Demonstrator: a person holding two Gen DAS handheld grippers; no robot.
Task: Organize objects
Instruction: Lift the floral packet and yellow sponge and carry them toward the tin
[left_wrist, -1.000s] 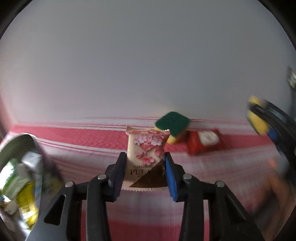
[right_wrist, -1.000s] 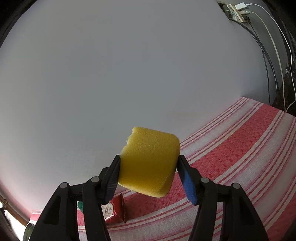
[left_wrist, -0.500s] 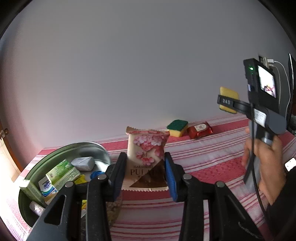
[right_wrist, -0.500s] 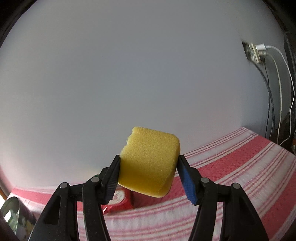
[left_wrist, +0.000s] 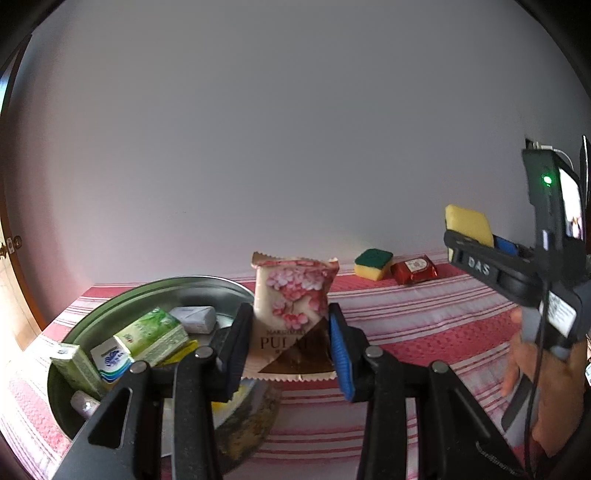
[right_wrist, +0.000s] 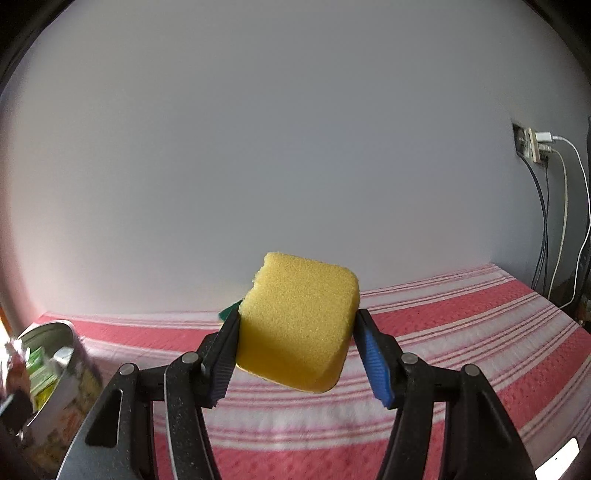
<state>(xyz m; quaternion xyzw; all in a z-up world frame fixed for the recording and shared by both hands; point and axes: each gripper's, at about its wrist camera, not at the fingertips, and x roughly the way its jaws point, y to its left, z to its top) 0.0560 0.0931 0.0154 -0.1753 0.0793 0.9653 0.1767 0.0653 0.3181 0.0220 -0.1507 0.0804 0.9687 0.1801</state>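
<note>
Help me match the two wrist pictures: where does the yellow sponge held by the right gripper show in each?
Left wrist view: yellow sponge at far right, above mid-height, in the right gripper.
Right wrist view: centre, lower half, clamped between the fingers.
Shared landmark: the metal bowl, lower left in both.

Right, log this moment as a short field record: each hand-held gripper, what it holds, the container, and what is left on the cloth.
left hand-held gripper: shut on snack packet with pink blossom print, held upright beside the bowl
right hand-held gripper: shut on yellow sponge, held above the cloth
container: metal bowl at left, holding green cartons and small packets
left on cloth: green-topped sponge and red packet, side by side near the wall
surface: red and white striped tablecloth
</note>
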